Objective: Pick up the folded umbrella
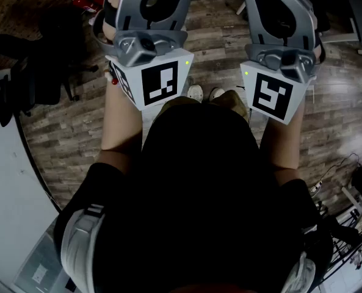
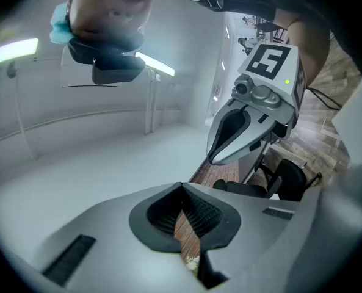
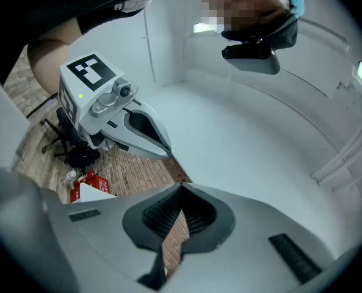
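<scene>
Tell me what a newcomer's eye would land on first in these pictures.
The left gripper and right gripper are held up side by side, fingers together and empty, their black-and-white marker cubes bold at the head view's top. Below them the person's dark top fills the middle over a wooden floor. No folded umbrella shows in any view.

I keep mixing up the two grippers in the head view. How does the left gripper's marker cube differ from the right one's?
The left marker cube bears a different black pattern from the right marker cube. The left cube's green light sits at its face's upper right corner, the right cube's light at the upper left. Both are white with black square markers.
</scene>
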`<state>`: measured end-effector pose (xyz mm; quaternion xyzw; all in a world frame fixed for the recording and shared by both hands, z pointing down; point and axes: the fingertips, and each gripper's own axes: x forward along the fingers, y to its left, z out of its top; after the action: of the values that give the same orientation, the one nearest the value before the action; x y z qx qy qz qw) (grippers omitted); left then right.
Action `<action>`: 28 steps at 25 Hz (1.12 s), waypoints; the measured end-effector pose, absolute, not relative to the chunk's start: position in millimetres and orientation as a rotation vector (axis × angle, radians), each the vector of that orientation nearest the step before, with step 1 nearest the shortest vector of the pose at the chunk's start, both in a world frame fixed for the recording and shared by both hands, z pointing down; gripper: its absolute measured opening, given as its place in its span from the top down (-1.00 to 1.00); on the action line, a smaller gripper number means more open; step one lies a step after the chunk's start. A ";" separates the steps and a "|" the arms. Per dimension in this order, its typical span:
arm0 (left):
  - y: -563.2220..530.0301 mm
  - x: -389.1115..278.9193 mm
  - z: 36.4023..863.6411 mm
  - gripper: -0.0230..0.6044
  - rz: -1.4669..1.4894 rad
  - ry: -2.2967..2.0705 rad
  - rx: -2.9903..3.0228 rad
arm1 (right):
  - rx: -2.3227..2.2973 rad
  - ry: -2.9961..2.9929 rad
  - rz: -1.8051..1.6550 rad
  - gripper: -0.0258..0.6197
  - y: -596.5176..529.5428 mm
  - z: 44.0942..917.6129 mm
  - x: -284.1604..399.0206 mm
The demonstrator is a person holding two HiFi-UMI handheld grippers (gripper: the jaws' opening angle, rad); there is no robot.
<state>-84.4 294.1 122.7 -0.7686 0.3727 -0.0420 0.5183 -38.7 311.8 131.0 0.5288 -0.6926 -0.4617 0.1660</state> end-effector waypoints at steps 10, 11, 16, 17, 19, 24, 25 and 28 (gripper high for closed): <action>294.6 -91.2 125.9 0.89 -0.107 0.894 -1.853 | 1.499 -1.974 -1.309 0.83 310.3 131.8 -44.4; 294.5 -92.0 126.5 0.89 -0.109 0.894 -1.853 | 1.493 -1.975 -1.307 0.83 310.5 132.7 -45.7; 293.7 -96.0 126.0 0.89 -0.111 0.900 -1.855 | 1.497 -1.985 -1.301 0.83 311.7 132.1 -47.8; 293.9 -96.6 125.9 0.89 -0.111 0.899 -1.854 | 1.502 -1.986 -1.299 0.83 311.5 131.7 -47.9; 294.3 -98.4 126.0 0.89 -0.113 0.895 -1.854 | 1.506 -1.982 -1.295 0.83 311.1 131.8 -49.3; 296.5 -102.0 126.5 0.89 -0.107 0.886 -1.864 | 1.490 -1.981 -1.282 0.83 310.3 136.2 -55.0; 297.3 -101.4 126.5 0.89 -0.105 0.881 -1.866 | 1.492 -1.978 -1.278 0.83 310.1 136.9 -54.9; 297.0 -102.5 126.8 0.89 -0.103 0.877 -1.869 | 1.499 -1.969 -1.277 0.83 310.2 136.3 -55.5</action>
<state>-102.5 297.0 126.8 -0.7769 0.3644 -0.0427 0.5117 -55.5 310.2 136.3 0.5298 -0.6959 -0.4513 0.1773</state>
